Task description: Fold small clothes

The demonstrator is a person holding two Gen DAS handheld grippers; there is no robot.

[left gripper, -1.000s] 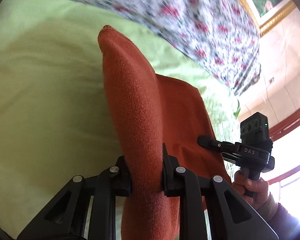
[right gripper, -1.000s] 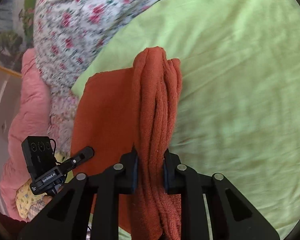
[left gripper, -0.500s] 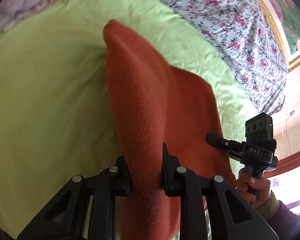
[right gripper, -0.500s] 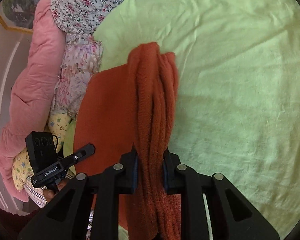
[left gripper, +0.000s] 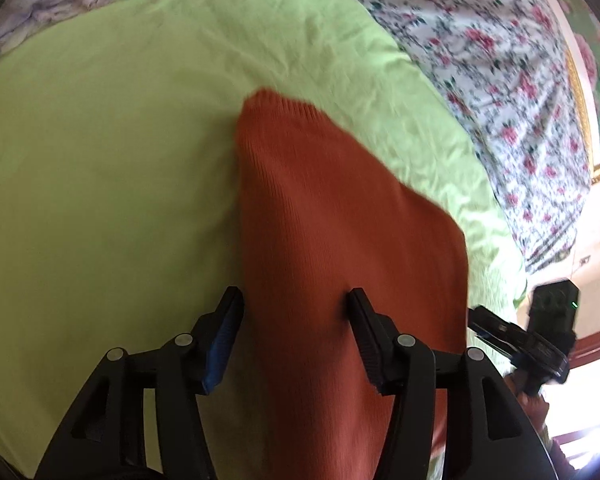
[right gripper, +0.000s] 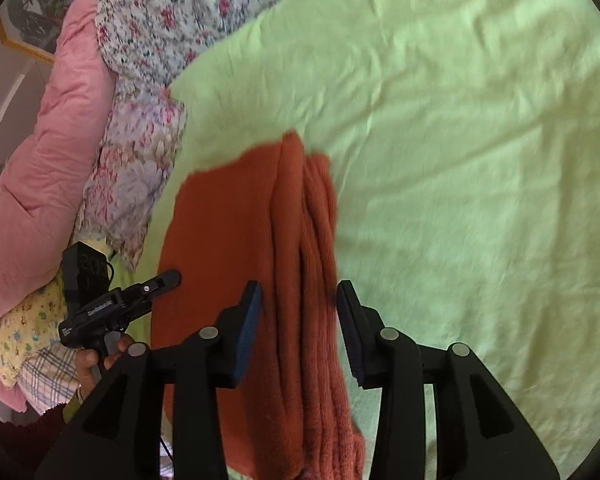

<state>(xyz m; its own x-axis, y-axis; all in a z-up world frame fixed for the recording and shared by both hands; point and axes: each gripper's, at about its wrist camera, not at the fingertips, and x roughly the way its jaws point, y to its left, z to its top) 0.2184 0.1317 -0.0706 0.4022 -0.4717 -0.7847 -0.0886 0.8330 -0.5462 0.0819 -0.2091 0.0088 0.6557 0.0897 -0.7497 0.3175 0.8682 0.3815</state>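
A rust-orange knit garment (left gripper: 340, 248) lies folded on the light green bed sheet (left gripper: 100, 184). My left gripper (left gripper: 296, 300) is open, its jaws standing on either side of the garment's near edge. In the right wrist view the same garment (right gripper: 228, 240) shows a stack of folded layers along its right side. My right gripper (right gripper: 299, 294) is open too, its jaws straddling those layers. Each gripper shows in the other's view: the right one (left gripper: 500, 330) at the garment's right edge, the left one (right gripper: 156, 286) at its left edge.
A floral quilt (left gripper: 500, 60) lies along the far side of the bed. A pink duvet (right gripper: 40, 160) and patterned pillows (right gripper: 28, 332) are piled at the left in the right wrist view. A gold picture frame (left gripper: 580, 128) hangs on the wall.
Both grippers have opened and let go of the garment, which has dropped flatter onto the sheet. Both have tilted down closer over the bed.
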